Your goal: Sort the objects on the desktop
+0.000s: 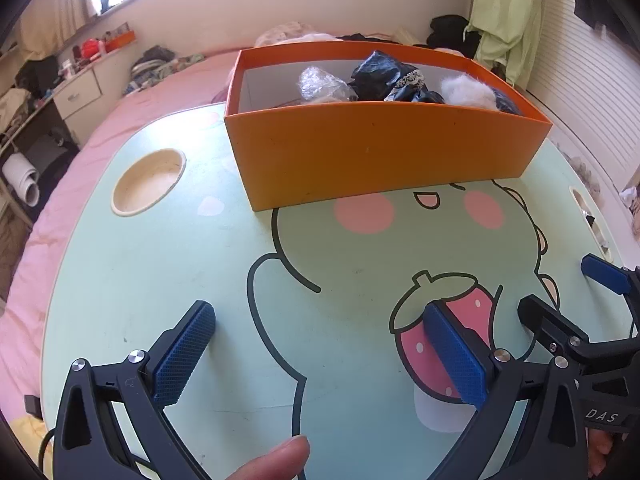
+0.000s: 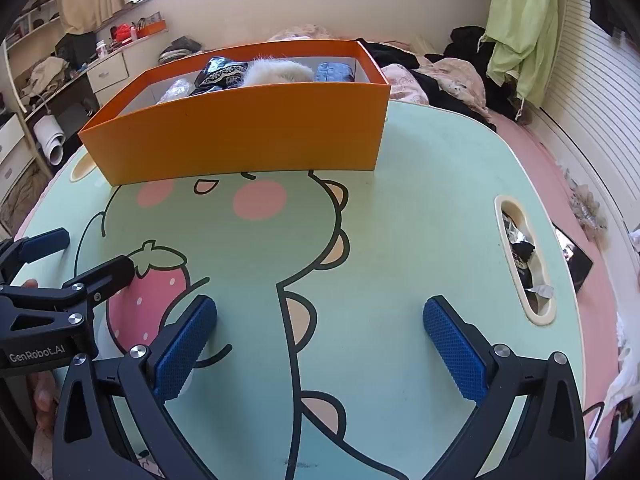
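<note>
Both hand-held grippers are hovering low over the near half of the counter [image 2: 420,160]. The left hand-held gripper [image 1: 320,340] is standing fully spread, nothing between its pads; the right hand-held gripper [image 2: 320,340] is likewise gaping wide and holding nothing.

The sorted items are sitting in the orange box [image 1: 380,152] at the far side of the counter: a clear plastic wad [image 1: 320,84] at the left, a black bag [image 1: 380,72] in the middle, a white fluffy piece [image 1: 468,90] to the right. The counter surface between box and grippers is showing no loose item.

Judgement: the contents are looking light, soft and crushable; the plastic is likely slippery. A pinch on a bunched fold would be holding best. The box is stiff card, best taken by its wall.
</note>
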`<state>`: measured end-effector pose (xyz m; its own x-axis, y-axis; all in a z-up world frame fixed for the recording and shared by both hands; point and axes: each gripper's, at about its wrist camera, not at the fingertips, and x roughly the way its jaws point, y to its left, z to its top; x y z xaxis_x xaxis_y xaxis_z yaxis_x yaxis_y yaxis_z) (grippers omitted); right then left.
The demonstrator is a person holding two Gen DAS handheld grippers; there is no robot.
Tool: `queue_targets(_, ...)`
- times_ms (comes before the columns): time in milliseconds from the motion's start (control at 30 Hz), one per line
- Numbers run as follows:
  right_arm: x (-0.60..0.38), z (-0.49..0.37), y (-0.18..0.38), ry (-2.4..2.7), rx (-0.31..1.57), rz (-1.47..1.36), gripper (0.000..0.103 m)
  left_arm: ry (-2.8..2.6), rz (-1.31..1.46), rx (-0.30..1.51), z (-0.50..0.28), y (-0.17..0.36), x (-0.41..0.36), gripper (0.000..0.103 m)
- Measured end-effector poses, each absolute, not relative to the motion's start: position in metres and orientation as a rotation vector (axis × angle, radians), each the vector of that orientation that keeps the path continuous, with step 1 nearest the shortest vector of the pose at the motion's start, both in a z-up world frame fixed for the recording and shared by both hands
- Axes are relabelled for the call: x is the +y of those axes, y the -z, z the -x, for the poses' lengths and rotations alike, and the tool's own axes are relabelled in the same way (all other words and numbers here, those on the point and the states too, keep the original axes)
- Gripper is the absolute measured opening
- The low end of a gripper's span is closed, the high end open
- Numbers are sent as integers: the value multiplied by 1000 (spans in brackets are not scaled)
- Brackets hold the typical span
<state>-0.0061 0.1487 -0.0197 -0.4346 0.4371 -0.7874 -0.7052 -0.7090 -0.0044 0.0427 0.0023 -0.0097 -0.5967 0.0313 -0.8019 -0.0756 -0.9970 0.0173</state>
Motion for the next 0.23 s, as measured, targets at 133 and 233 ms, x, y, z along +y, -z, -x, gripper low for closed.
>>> queue_targets(133,148,7,20,-2158,429,1054,103,-2753,1381,76,-43,10,2,103)
queue_targets(233,148,7,20,-2158,429,1054,103,-2754,1378,77,-41,10,2,103)
